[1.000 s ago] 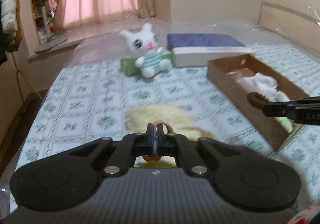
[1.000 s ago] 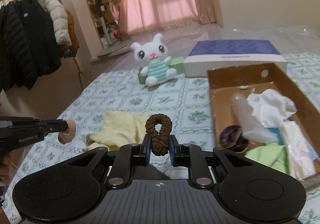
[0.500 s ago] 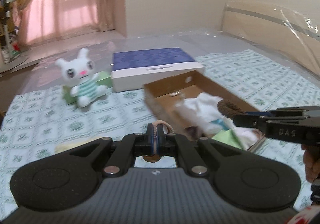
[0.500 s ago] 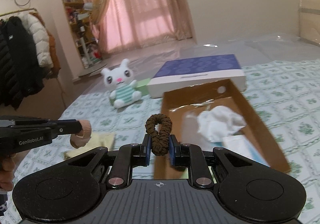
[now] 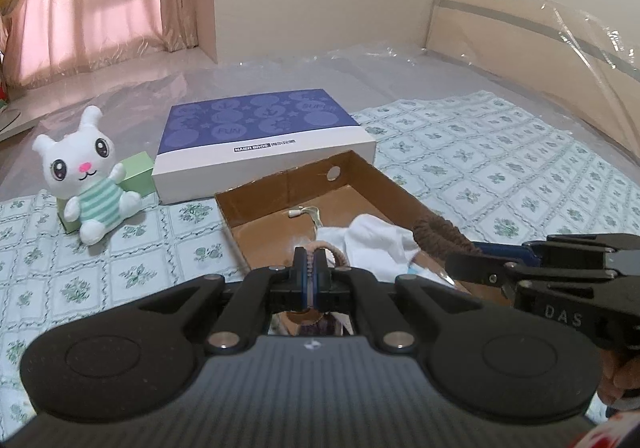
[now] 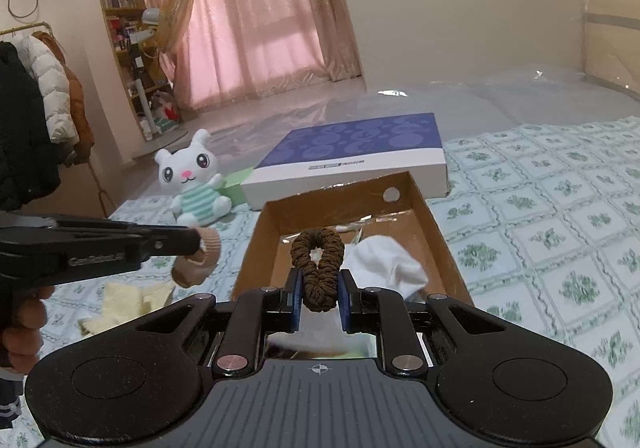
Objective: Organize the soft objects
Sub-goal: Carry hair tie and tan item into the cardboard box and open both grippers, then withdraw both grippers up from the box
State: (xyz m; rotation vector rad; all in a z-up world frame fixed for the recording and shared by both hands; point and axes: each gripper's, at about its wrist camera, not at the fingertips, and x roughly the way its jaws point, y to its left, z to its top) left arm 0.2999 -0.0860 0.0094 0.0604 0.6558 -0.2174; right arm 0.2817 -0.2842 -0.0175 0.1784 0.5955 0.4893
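1. While both grippers hang over the bed, the cardboard box [image 6: 436, 232] lies straight ahead of and below the right gripper [image 6: 319, 290], its long axis running away from the camera toward the blue-and-white box [image 6: 352, 156].
2. Right gripper: jaws narrow, clamped on a dark brown scrunchie [image 6: 318, 268] standing upright between the pads.
3. Left gripper [image 5: 310, 276]: jaws pinched almost together on a pinkish-tan hair tie [image 5: 328, 250]; seen from the right wrist it hangs left of the box, over the bedsheet [image 6: 560, 248], near the yellow cloth [image 6: 124, 300].
4. Judgement: the right hand is the nearer one to the drop. The scrunchie looks already above the box's near half, just before the white cloth [image 6: 384, 264].
5. The left hand's tie looks short of the left wall, so it needs to travel right before release.
6. Plush bunny [image 6: 192, 184] sits beyond, well apart from both grippers.
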